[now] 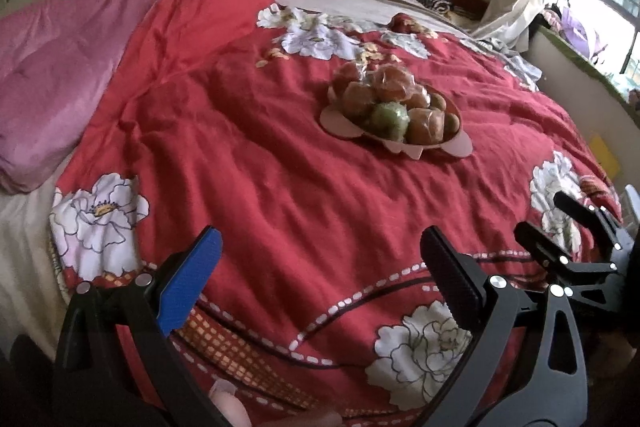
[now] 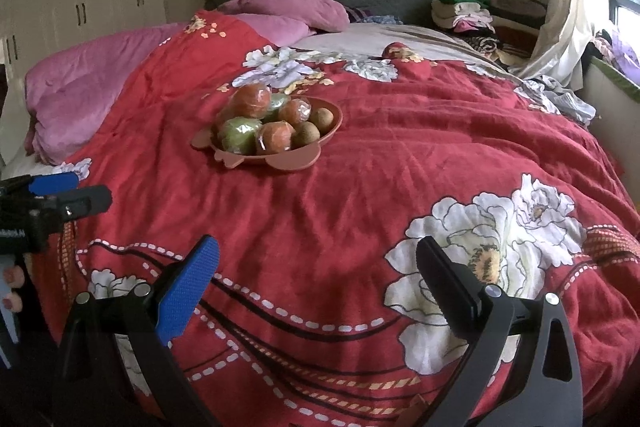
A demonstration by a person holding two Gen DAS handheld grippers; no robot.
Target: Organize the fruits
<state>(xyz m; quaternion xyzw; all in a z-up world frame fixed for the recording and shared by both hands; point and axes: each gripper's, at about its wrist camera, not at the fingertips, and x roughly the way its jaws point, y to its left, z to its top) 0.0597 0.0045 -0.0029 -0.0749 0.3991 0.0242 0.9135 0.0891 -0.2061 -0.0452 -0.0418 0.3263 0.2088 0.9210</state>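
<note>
Here, surface: red floral quilt (image 2: 360, 187) on a bedroom bed
Fruit: piled in pink bowl (image 2: 276, 157), well ahead of both grippers
Left gripper (image 1: 320, 267): spread wide, empty
Right gripper (image 2: 316, 267): spread wide, empty

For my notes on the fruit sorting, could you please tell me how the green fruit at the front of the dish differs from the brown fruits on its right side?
The green fruit is wrapped in shiny clear film; the brown fruits look bare and matte. The green fruit is visibly larger than either brown one. It sits at the dish's front left, while the brown fruits line the right edge. Both are roundish and lie in the same pinkish dish among wrapped orange fruits.
</note>
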